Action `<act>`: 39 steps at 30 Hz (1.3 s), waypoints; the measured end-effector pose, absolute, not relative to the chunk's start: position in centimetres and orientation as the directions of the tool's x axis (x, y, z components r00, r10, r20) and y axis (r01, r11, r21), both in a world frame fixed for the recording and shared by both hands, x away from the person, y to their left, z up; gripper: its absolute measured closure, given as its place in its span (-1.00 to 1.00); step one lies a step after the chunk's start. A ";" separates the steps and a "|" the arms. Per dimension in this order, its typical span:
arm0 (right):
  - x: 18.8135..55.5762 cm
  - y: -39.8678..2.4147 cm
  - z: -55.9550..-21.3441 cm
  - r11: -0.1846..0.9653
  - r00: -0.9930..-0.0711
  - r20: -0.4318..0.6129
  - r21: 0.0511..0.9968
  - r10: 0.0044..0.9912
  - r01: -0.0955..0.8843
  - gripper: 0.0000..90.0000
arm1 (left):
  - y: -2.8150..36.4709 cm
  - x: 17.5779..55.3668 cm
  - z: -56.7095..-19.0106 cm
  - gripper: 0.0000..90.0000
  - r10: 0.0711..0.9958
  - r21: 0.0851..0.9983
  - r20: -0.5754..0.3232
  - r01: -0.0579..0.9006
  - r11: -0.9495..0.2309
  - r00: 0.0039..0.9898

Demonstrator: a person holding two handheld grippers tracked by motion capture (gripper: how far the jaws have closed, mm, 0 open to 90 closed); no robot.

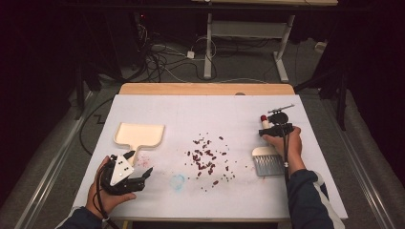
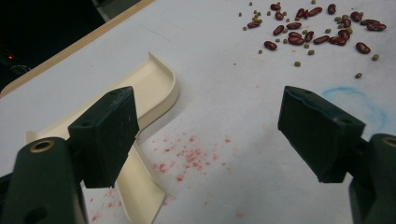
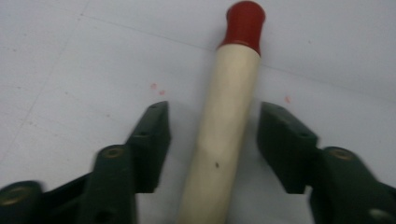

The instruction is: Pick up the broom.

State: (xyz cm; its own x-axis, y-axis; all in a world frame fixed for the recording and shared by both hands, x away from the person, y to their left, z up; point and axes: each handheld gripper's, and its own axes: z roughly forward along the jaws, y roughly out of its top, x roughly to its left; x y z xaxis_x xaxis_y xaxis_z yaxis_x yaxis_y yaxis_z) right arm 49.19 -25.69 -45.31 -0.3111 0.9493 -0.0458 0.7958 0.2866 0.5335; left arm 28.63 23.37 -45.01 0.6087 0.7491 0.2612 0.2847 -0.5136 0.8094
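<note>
A cream dustpan [image 1: 139,134] lies at the left of the white table, its handle pointing toward me. My left gripper [image 1: 139,163] rests just beside that handle, open and holding nothing; in the left gripper view [image 2: 210,126] its left jaw hangs over the dustpan [image 2: 159,88] handle. Red and green beans [image 1: 207,157] [image 2: 317,28] are scattered mid-table. At the right lies a hand brush [image 1: 267,162] with a cream handle and red tip. My right gripper [image 1: 274,129] [image 3: 212,135] straddles the brush handle [image 3: 229,116], with a gap showing at the left jaw.
A faint blue chalk ring [image 1: 177,182] [image 2: 359,100] marks the cloth near the front. Pink specks [image 2: 187,156] dot the surface by the dustpan handle. A wooden table edge [image 1: 205,88] runs along the far side, with cables and desk legs on the floor beyond.
</note>
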 end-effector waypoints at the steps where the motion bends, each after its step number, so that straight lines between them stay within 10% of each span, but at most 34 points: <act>1: 49.4 -25.5 -45.2 0.302 -0.319 -0.059 0.519 0.946 0.800 0.22 | 23.3 28.6 -45.0 -0.56 0.748 0.810 0.262 0.283 -0.514 0.609; 18: 49.2 -24.9 -44.9 0.292 -0.317 -0.050 0.545 0.947 0.786 0.55 | 23.3 28.6 -45.0 -0.57 0.740 0.810 0.257 0.280 -0.516 0.622; 39: 40.4 -26.4 -37.8 0.250 -0.470 -0.044 0.889 0.881 0.384 0.56 | 21.3 29.1 -42.3 -0.56 0.728 0.864 0.202 0.231 -0.448 0.655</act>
State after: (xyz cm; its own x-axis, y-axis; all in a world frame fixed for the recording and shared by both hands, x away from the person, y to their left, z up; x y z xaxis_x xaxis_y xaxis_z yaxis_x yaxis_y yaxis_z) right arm 40.41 -26.44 -37.75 -0.4701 0.8815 -0.0443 0.3840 0.2495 0.8890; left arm 29.11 21.31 -42.34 0.6549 0.7281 0.2024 0.2308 -0.4477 0.8639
